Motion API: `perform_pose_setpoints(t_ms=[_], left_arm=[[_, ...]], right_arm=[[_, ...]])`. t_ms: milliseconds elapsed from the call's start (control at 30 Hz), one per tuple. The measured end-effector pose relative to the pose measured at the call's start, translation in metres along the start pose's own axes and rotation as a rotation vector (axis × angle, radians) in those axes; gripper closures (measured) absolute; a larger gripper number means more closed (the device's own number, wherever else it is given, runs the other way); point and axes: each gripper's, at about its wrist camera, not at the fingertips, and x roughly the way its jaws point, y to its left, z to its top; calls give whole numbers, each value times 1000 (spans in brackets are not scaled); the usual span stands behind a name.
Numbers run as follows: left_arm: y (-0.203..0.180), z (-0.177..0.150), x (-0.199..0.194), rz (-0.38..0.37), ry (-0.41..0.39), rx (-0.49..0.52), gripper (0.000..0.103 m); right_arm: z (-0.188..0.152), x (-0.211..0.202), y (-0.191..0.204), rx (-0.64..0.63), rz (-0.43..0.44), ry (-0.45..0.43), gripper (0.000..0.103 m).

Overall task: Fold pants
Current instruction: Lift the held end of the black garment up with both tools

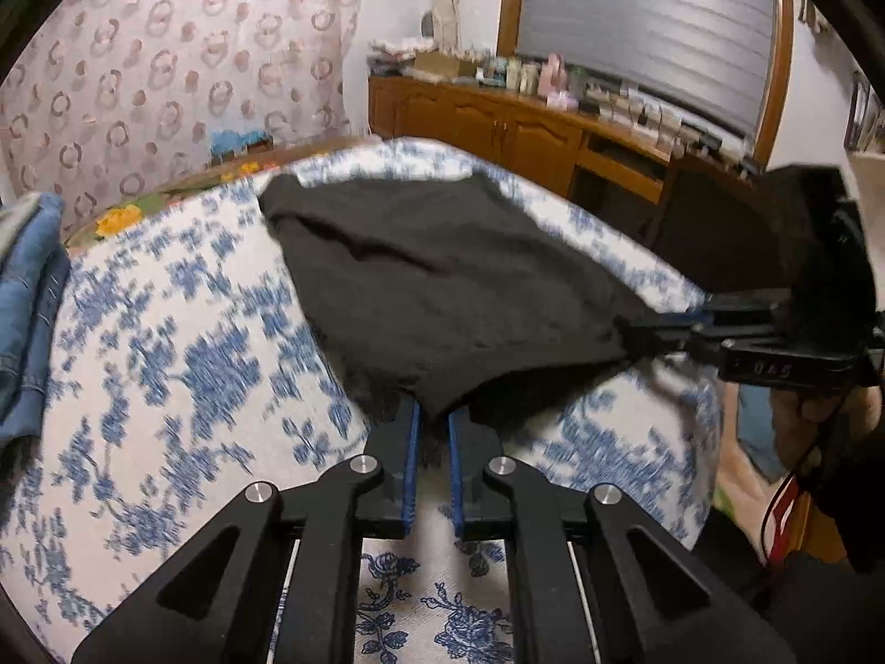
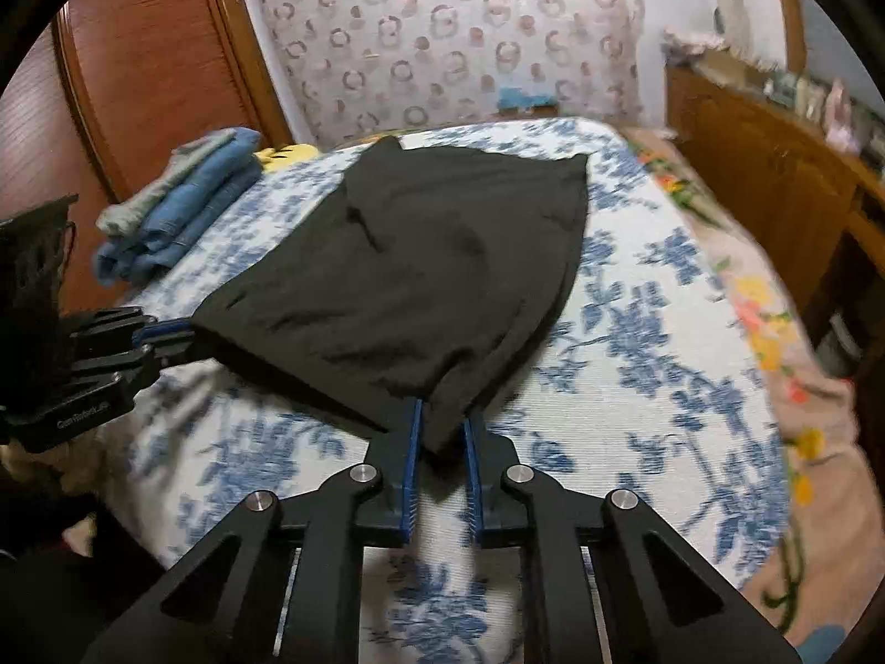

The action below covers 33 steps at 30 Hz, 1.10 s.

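Pants (image 1: pixel 420 282) of black fabric hang stretched between two claws above a bed (image 1: pixel 166 359) covered in a blue-and-white floral spread. Nearest its own camera, the left claw (image 1: pixel 432 420) is clamped on one near corner of the cloth, its blue-lined fingers (image 1: pixel 406 442) pressed in on a fold of fabric. Off to its right, the right claw (image 1: pixel 655 340) grips the other near corner, the person's hand (image 1: pixel 818 404) visible behind the tool. From the right wrist camera the picture is mirrored: the right claw (image 2: pixel 442 426) pinches the hem directly ahead, while the left claw (image 2: pixel 166 337) holds the garment's edge away to its left. Ahead of both claws the pants slope down and lie flat on the spread, their far end reaching toward the head of the bed. Beyond the left claw's side sits a stack of folded jeans (image 2: pixel 182 205). Farther still stand a ring-patterned curtain (image 2: pixel 453 39), a wooden dresser (image 1: pixel 525 127) crowded with small bottles, and a wooden wardrobe door (image 2: pixel 149 55).
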Motion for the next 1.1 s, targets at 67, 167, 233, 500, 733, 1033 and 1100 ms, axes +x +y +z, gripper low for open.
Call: perform_pose_setpoints(t_ms=[67,167,233,500,733,1033,1100], left_arm=[[-1,7,-14,-1,-39,0,94],[-1,21,-37,3,-110,0,95],[0,29,-52,-3,-149,-2,95],[7,60,-113,0,-276,6,95],[7,68,-170,50,-381,32,95],[50,53,-134,82,-307,-37,95],[60,47,-117,81,-272,-59,95]], right_arm=[[8,-10,2,-18,10,-36,92],[20,-31,7,-35,30,-100,93],[30,-46,13,-58,34,-138,93],[65,-98,43,-156,49,-270,93],[75,-138,69,-225,116,-371,93],[77,-96,67,-251,154,-281,93],[80,-81,61,-242,155,-243,93]])
